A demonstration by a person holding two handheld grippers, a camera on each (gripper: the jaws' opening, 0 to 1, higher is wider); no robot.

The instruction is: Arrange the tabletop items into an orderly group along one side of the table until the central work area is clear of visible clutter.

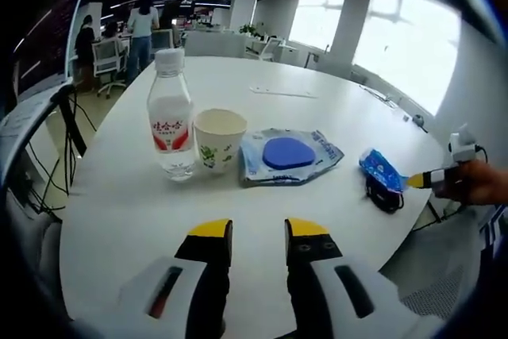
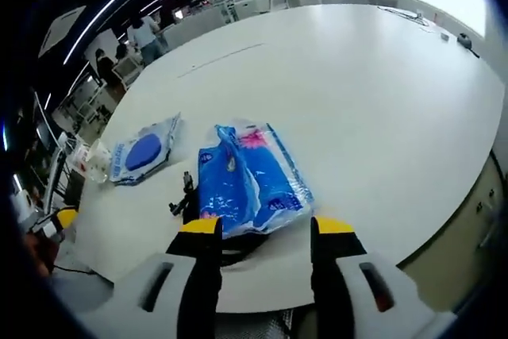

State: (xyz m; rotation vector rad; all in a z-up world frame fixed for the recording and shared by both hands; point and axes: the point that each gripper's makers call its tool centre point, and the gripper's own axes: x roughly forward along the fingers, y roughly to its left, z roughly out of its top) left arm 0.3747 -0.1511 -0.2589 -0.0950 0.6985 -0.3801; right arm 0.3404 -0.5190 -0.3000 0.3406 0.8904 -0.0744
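While our right hand-held gripper (image 2: pixel 267 232) stood released, its jaws straddling the near end of the blue packet (image 2: pixel 248 182), our left hand-held gripper (image 1: pixel 259 237) hovered released over bare worktop (image 1: pixel 333 109). Bottle (image 1: pixel 171 113), paper cup (image 1: pixel 218 139) and blue-disc pouch (image 1: pixel 287 156) sat grouped. We judged the black cable (image 2: pixel 187 194) under the packet could snag and drag along if we closed carelessly.

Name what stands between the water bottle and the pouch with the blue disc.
A paper cup stands between the water bottle and the pouch with the blue disc, as the left gripper view shows.
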